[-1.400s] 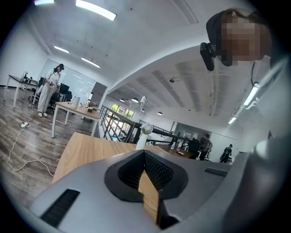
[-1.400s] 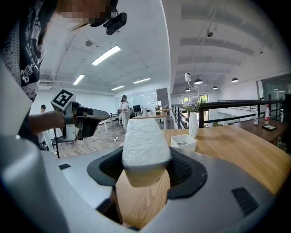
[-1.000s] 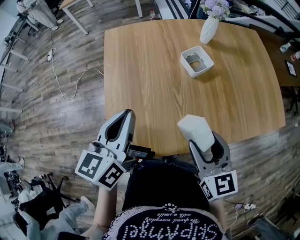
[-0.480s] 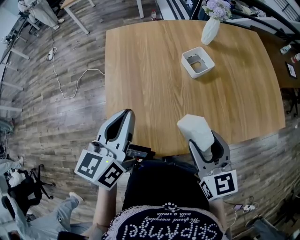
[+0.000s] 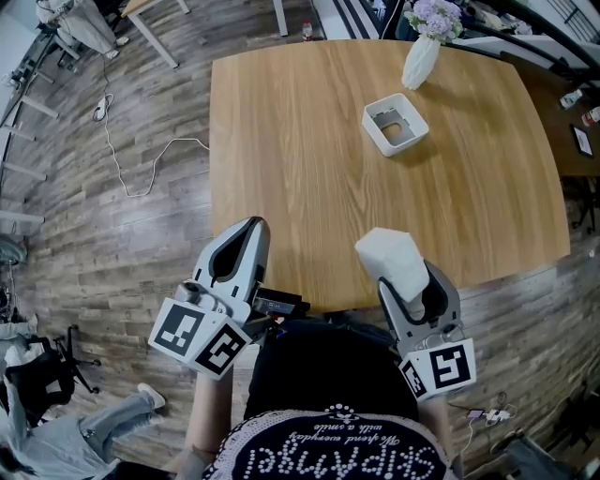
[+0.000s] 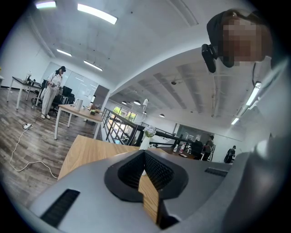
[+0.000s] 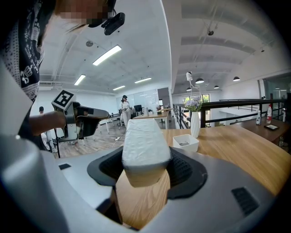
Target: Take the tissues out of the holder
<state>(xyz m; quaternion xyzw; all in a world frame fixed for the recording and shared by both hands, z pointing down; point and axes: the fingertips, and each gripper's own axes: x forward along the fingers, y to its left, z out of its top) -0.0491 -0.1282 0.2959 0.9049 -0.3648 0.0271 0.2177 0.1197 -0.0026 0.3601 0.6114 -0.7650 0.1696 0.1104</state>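
With twelve o'clock taken as straight away from the person in the head view, the wooden table [image 5: 309, 159] fills the middle of the scene and both tongs hang at its six o'clock edge. The right gripper [image 5: 398, 281] sits toward five o'clock, its jaws spread wide and pressed against the two sides of a white tissue pack [image 5: 392, 260]. The pack lies lengthwise between the dark ribbed pads and sticks out past the tips over the near rim of the table. The right gripper view shows the pack lifted clear of the wood. The holder [image 5: 379, 139], a shallow white square tray, stands on the table at about one o'clock from the centre, well apart from the pack, with its grey inner floor showing. Farther along the same line, near the far edge, a white vase [image 5: 418, 59] with pale purple flowers [image 5: 429, 14] stands upright just beyond the holder, not touching it. The left gripper [image 5: 251, 231] hovers at about seven o'clock, off the table's near left corner. In its own view the two pads meet at their tips with nothing between them, so it is closed and carries nothing. A white cable [image 5: 131, 169] trails over the plank floor at nine o'clock.
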